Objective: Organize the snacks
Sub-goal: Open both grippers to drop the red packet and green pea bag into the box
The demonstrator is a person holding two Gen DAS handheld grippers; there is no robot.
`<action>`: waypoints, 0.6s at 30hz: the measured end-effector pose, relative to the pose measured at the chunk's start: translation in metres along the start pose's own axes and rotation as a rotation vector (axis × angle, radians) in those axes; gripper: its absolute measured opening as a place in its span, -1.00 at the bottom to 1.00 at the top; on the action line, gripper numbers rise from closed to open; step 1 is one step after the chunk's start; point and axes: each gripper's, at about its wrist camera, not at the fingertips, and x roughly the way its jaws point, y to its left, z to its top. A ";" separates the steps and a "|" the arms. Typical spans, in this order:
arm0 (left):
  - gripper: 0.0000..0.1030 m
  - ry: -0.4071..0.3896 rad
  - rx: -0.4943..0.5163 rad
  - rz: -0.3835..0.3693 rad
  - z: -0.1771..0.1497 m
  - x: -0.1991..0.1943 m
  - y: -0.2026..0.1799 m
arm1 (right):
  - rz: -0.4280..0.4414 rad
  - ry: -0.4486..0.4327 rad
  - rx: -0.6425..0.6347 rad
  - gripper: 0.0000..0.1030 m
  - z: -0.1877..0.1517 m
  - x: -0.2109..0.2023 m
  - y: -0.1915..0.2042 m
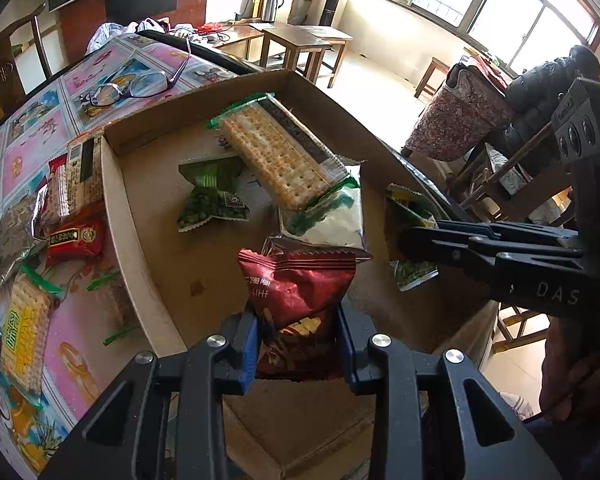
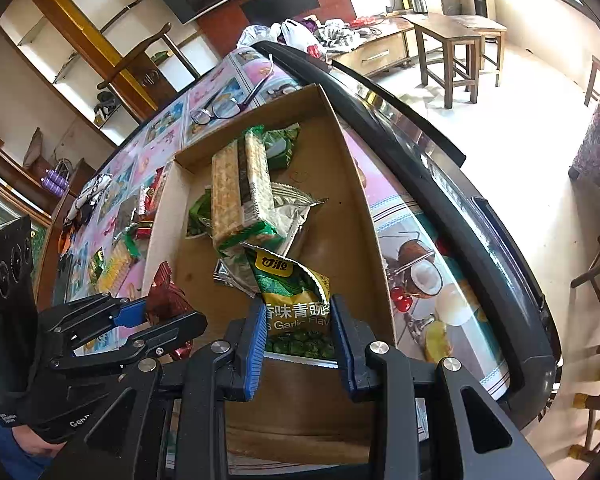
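My left gripper (image 1: 296, 344) is shut on a dark red snack packet (image 1: 296, 288) and holds it over the near part of a shallow cardboard box (image 1: 112, 184). My right gripper (image 2: 300, 340) is shut on a green pea packet (image 2: 296, 300) over the box's near right side; it also shows in the left wrist view (image 1: 414, 240). In the box lie a long cracker pack (image 1: 276, 156), a small green packet (image 1: 212, 196) and a white packet (image 1: 332, 220). The left gripper with its red packet (image 2: 168, 300) shows at the left of the right wrist view.
More snacks lie on the flowered tablecloth left of the box: a red packet (image 1: 76, 236), a cracker pack (image 1: 24, 332) and a brown-labelled pack (image 1: 76, 176). Eyeglasses (image 1: 136, 84) lie beyond the box. The table's dark rim (image 2: 480, 216) runs along the right. Wooden stools (image 1: 300, 48) stand behind.
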 end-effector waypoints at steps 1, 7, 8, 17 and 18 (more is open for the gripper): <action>-0.38 0.001 -0.001 0.004 0.000 0.001 0.000 | -0.001 0.002 -0.002 -0.36 0.000 0.001 0.000; -0.38 0.014 -0.009 0.012 0.001 0.010 0.000 | 0.000 0.012 -0.022 -0.36 0.002 0.005 -0.001; -0.38 0.016 -0.009 0.014 0.001 0.011 0.000 | -0.001 0.014 -0.024 -0.36 0.003 0.006 -0.001; -0.38 0.032 0.004 0.031 0.001 0.020 -0.002 | -0.012 0.032 -0.051 -0.34 0.002 0.013 0.002; -0.38 0.035 0.004 0.030 0.001 0.020 -0.002 | -0.014 0.033 -0.051 -0.34 0.002 0.014 0.002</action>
